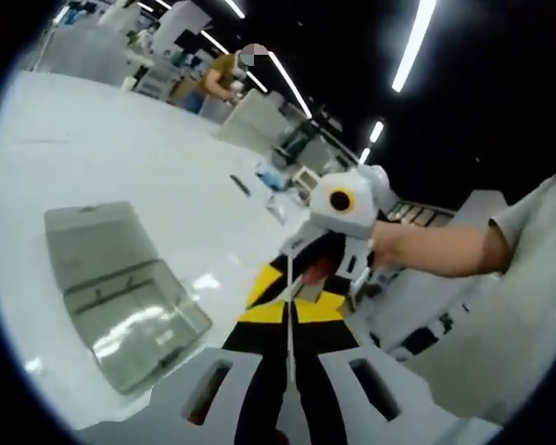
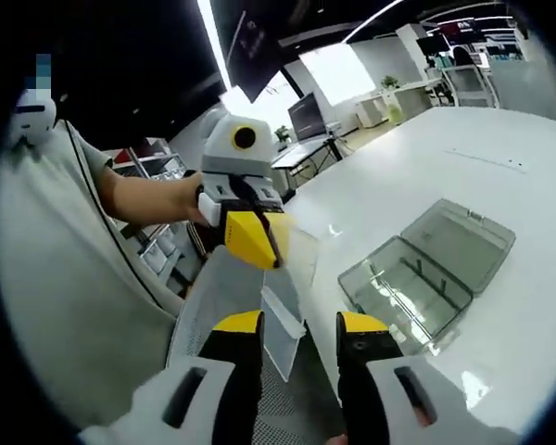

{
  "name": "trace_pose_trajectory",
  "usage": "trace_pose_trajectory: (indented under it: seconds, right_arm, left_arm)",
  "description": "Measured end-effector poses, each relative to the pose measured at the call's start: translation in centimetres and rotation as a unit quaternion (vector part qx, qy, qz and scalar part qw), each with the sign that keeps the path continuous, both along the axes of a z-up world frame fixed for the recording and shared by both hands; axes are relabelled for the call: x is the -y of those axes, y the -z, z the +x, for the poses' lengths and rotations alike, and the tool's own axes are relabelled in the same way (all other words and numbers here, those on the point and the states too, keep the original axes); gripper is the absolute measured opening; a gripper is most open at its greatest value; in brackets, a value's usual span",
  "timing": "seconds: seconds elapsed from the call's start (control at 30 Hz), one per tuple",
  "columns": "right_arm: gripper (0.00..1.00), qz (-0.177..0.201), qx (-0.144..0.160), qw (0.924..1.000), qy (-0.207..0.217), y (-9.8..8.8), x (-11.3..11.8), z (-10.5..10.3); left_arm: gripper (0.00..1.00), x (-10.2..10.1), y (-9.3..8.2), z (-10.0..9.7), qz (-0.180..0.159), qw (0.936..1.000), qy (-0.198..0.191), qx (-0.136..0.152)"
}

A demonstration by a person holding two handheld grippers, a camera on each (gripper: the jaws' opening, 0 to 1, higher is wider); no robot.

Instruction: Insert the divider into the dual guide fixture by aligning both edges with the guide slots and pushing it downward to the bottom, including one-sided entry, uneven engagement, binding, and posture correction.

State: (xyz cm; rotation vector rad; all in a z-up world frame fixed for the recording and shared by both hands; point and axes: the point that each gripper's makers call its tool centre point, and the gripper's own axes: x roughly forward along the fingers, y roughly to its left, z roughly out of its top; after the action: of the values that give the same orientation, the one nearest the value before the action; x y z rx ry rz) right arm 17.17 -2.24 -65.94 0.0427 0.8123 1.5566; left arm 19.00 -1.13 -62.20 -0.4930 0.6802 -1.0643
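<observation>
While the transparent plastic fixture box with its hinged lid folded open (image 1: 120, 297) lies flat on the white table (image 1: 120, 158), close to the edge nearest the person, the divider is not yet anywhere near it. In the left gripper view the box sits off to the left of the jaws. The left gripper (image 1: 289, 301), with black jaws and yellow tips, is pressed together on the thin clear plastic divider sheet (image 2: 283, 338), which appears there only as a pale line running up between the tips. Further right, the right gripper (image 2: 299, 324) faces it, held by a bare hand (image 1: 398, 246).

In the right gripper view the left gripper comes in from the left, pinching the upper end of the divider. The sheet's long axis runs from those jaws down toward the right gripper's own yellow-tipped jaws. These are spread apart, with the sheet's free end between them, nearer the left-hand jaw, and not pinched. Both grippers seem to hang beyond the table edge, over a grey mesh surface. The box lies to the right on the table, well apart from both.

My judgement is that the coming move turns on this offset: the box lies sideways from the held sheet, on the right gripper's side. The divider must be carried over and squared to the box's walls. The guide slots are too small to make out.
</observation>
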Motion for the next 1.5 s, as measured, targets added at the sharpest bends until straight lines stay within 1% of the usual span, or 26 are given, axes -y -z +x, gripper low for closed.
trace_pose_trajectory:
  seconds: [0.07, 0.17, 0.27, 0.3, 0.37, 0.43, 0.57, 0.83, 1.03, 1.13, 1.2, 1.5]
  right_arm:
    - [0.22, 0.008, -0.005, 1.0000, -0.004, -0.1, 0.0, -0.1]
    - [0.22, 0.017, -0.017, 0.9996, -0.012, -0.3, -0.2, -0.6]
    - [0.21, 0.022, -0.018, 0.9994, -0.018, -0.5, -0.4, -0.8]
    - [0.19, 0.028, -0.025, 0.9991, -0.018, -0.6, -0.5, -0.8]
    - [0.18, 0.033, -0.027, 0.9989, -0.018, -0.7, -0.6, -0.8]
    - [0.17, 0.040, -0.036, 0.9983, -0.021, -0.9, -0.7, -1.0]
    - [0.16, 0.045, -0.040, 0.9978, -0.027, -1.1, -0.8, -1.2]
    - [0.12, 0.061, -0.055, 0.9963, -0.027, -1.4, -1.1, -1.3]
    - [0.10, 0.070, -0.069, 0.9948, -0.027, -1.5, -1.1, -1.5]
    - [0.10, 0.070, -0.077, 0.9943, -0.024, -1.5, -1.2, -1.6]
    - [0.10, 0.079, -0.084, 0.9931, -0.024, -1.8, -1.3, -1.7]
    - [0.07, 0.093, -0.105, 0.9900, -0.014, -2.3, -1.4, -1.5]
  left_arm:
    - [0.00, 0.0, -0.2, 0.0, -0.007, 1.0000, 0.001, 0.002]
    - [0.00, 0.1, -0.3, -0.1, -0.013, 0.9999, 0.004, 0.004]
    - [0.00, 0.3, -0.4, -0.2, -0.018, 0.9998, 0.008, 0.006]
    - [0.00, 0.3, -0.5, -0.3, -0.021, 0.9997, 0.010, 0.007]
    - [0.00, 0.4, -0.6, -0.3, -0.025, 0.9996, 0.011, 0.009]
    - [0.00, 0.4, -0.7, -0.3, -0.028, 0.9995, 0.012, 0.010]
    - [0.00, 0.2, -0.8, -0.3, -0.031, 0.9994, 0.013, 0.012]
    - [0.00, 0.2, -0.9, -0.5, -0.036, 0.9990, 0.017, 0.018]
    - [0.00, 0.2, -1.1, -0.7, -0.043, 0.9986, 0.020, 0.024]
    - [0.00, 0.2, -1.1, -0.7, -0.046, 0.9985, 0.020, 0.024]
    - [0.00, 0.2, -1.1, -0.7, -0.048, 0.9984, 0.020, 0.024]
    - [0.00, 0.1, -1.1, -0.8, -0.051, 0.9982, 0.019, 0.024]
